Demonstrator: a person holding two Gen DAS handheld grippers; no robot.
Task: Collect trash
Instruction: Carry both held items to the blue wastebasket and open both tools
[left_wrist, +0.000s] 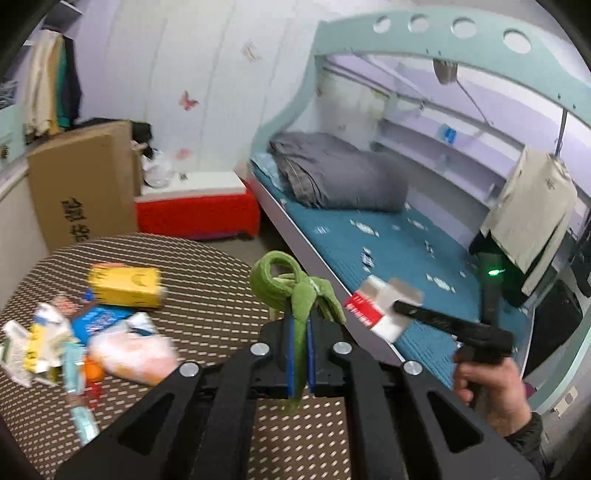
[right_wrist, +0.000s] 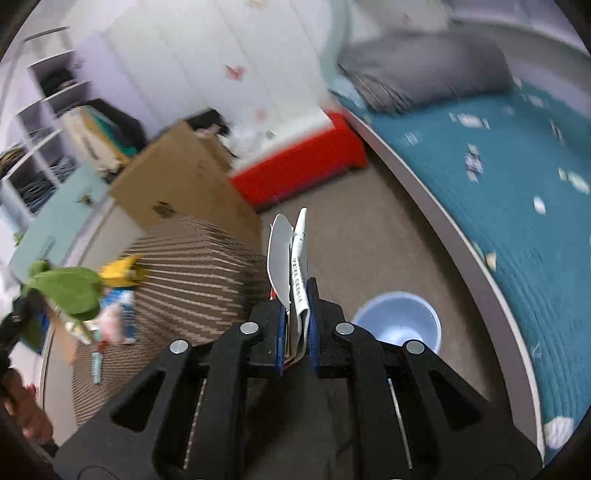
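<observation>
My left gripper (left_wrist: 300, 325) is shut on a green peel-like scrap (left_wrist: 286, 284), which curls up above the jaws over the round patterned table (left_wrist: 207, 325). My right gripper (right_wrist: 297, 317) is shut on a flattened white and red carton (right_wrist: 291, 262); in the left wrist view that carton (left_wrist: 380, 306) hangs over the bed's edge, a hand (left_wrist: 491, 387) behind it. A pale blue bin (right_wrist: 399, 321) stands on the floor just right of and below the right gripper. Trash lies on the table: a yellow box (left_wrist: 127, 286), an orange bag (left_wrist: 133, 354), crumpled wrappers (left_wrist: 40, 339).
A bed with a teal sheet (left_wrist: 399, 240) and a grey folded quilt (left_wrist: 332, 173) runs along the right. A red and white box (left_wrist: 195, 206) and a tall cardboard box (left_wrist: 81, 188) stand against the wall. Bare floor (right_wrist: 369, 240) lies between table and bed.
</observation>
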